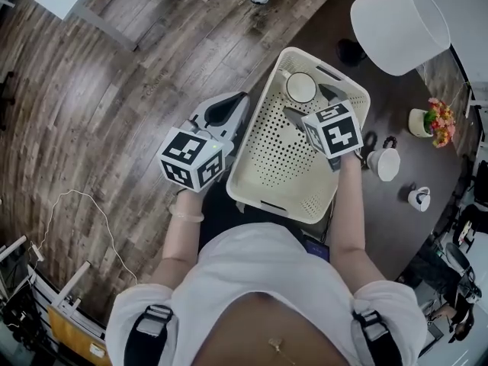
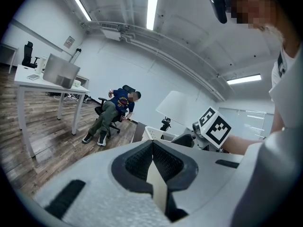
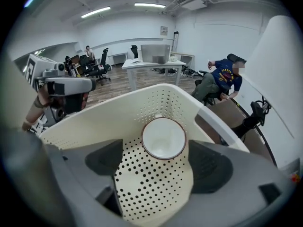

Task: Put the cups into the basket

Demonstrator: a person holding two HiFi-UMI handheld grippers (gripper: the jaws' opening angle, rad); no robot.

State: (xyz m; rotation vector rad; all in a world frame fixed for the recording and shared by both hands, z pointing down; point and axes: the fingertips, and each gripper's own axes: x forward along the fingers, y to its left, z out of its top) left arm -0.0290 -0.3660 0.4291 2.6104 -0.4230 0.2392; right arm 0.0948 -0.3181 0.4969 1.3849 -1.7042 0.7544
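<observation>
A cream perforated basket stands on a dark table. One white cup with a brown rim stands upright at its far end. My right gripper hangs over the basket, open, its jaws on either side of that cup and clear of it. In the right gripper view the basket wall curves round the cup. Two more white cups stand on the table right of the basket. My left gripper is beside the basket's left wall, shut, its pads meeting with nothing seen between them.
A white lamp shade rises behind the basket at the right. A small pot of flowers stands near the table's far right edge. A person sits on an office chair across the wooden floor, near white desks.
</observation>
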